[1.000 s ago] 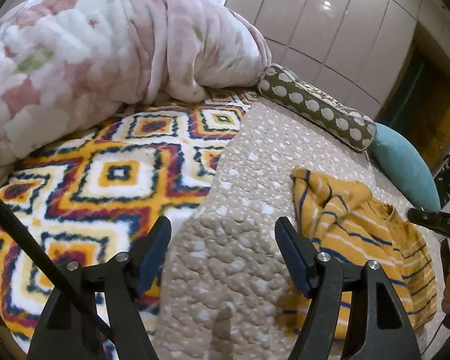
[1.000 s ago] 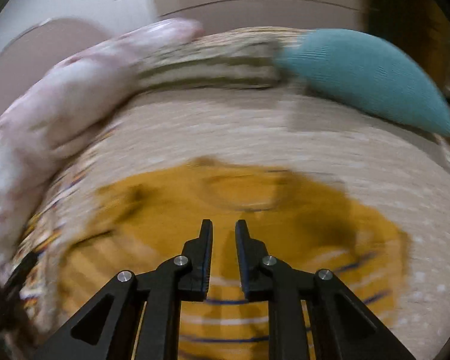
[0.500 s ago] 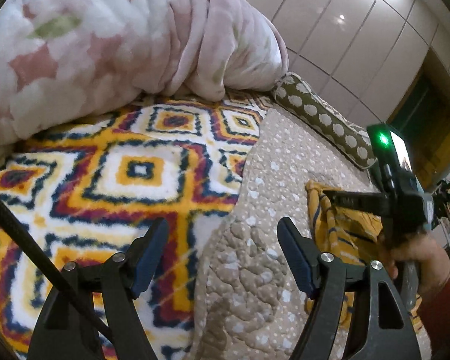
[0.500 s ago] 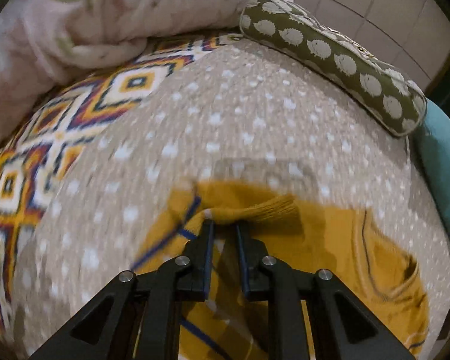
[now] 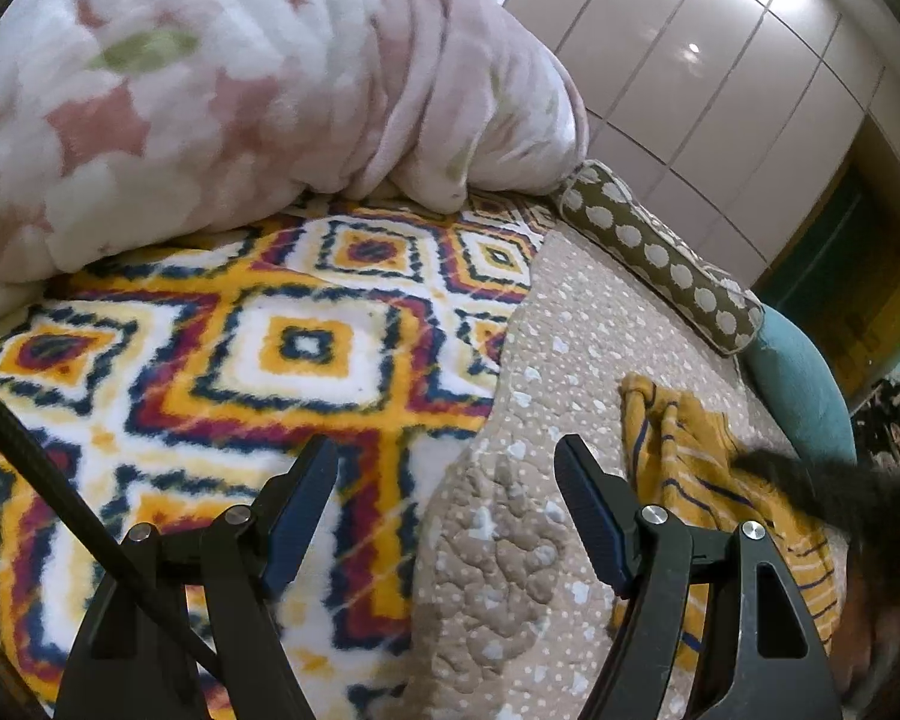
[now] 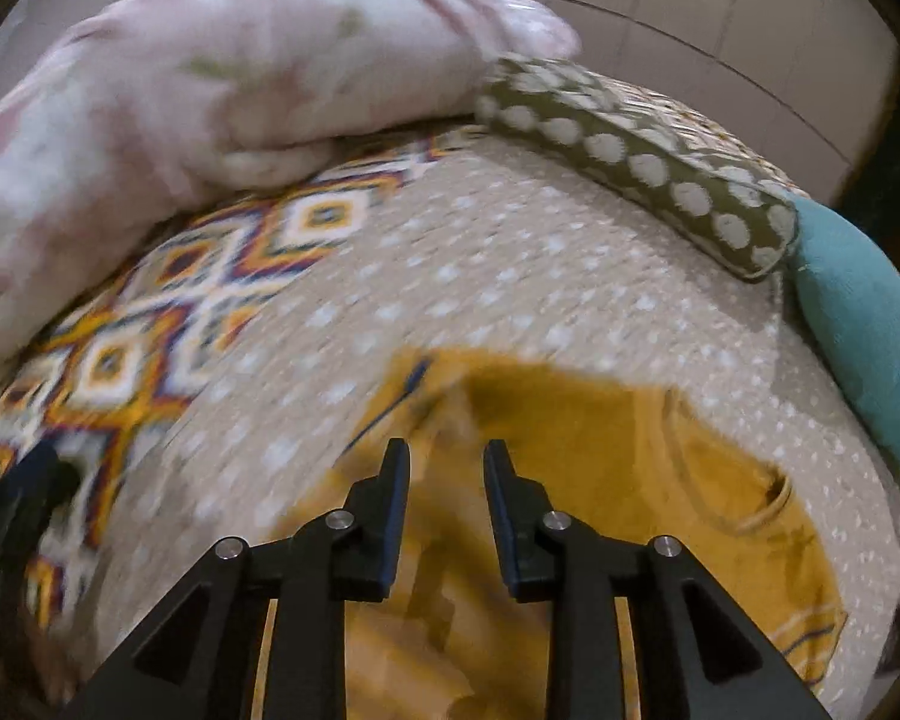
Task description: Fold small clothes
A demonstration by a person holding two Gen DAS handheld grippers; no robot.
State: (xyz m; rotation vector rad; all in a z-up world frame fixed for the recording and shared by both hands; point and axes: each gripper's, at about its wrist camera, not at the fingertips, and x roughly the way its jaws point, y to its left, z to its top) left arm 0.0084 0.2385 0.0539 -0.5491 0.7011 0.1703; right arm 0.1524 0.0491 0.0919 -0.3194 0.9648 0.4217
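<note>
Our right gripper hovers with its jaws parted and empty, directly above the mustard striped sweater, which lies rumpled on the dotted beige quilt. Our left gripper is spread wide, holding nothing, over the quilt's edge; the sweater sits off to its right. We judge the right hand nearer.

My left tongs: bare beige quilt ahead at 12, passable. Pink comforter blocks 10–12. Spotted bolster and teal pillow wall 1–2. Yellow sweater at 3.
</note>
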